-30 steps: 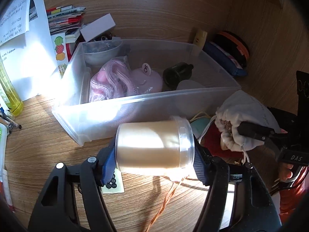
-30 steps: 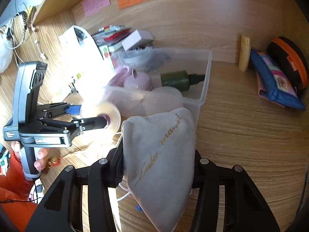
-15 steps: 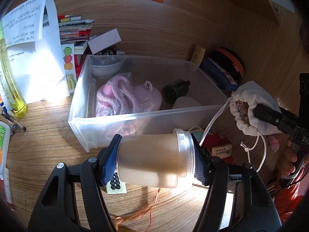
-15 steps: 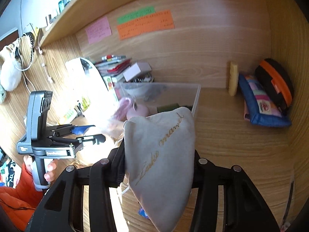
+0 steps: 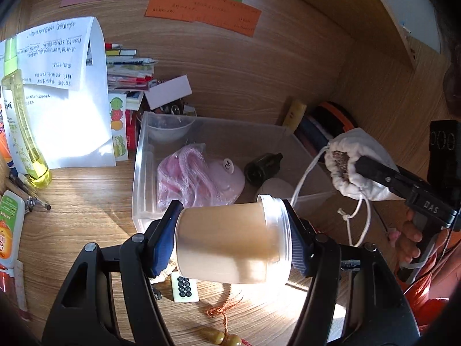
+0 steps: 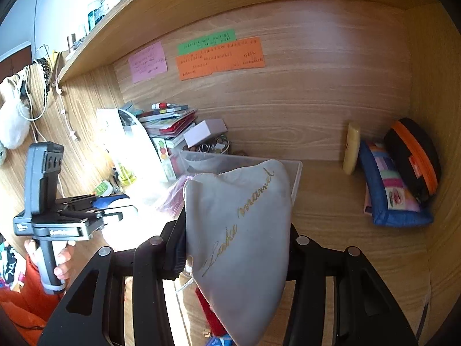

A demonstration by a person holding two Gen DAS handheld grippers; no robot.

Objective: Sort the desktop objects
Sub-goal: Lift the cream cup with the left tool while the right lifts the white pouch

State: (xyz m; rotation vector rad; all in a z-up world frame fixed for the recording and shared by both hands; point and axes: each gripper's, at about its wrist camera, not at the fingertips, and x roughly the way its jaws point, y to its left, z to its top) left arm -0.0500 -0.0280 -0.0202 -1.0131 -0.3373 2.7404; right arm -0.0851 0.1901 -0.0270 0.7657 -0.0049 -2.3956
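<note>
My left gripper (image 5: 230,245) is shut on a beige jar with a clear lid (image 5: 227,242), held sideways above the desk in front of a clear plastic bin (image 5: 138,173). The bin holds a pink pouch (image 5: 184,176), a pink lidded dish (image 5: 224,173), a dark green bottle (image 5: 263,168) and a clear bowl (image 5: 168,131). My right gripper (image 6: 236,248) is shut on a grey drawstring pouch with gold lettering (image 6: 239,230), held high right of the bin; it also shows in the left wrist view (image 5: 354,167).
Papers (image 5: 63,92), a yellow bottle (image 5: 20,109) and stacked books (image 5: 126,69) stand left of the bin. A tile (image 5: 184,287) and an orange-corded charm (image 5: 219,334) lie under the jar. A blue pouch (image 6: 389,190), an orange-black case (image 6: 415,155) and a yellow tube (image 6: 351,152) sit at the right corner.
Both grippers have risen, so the desk and bin look farther below. The jar and the pouch stay clamped. The pouch has lifted clear of the items beneath it.
</note>
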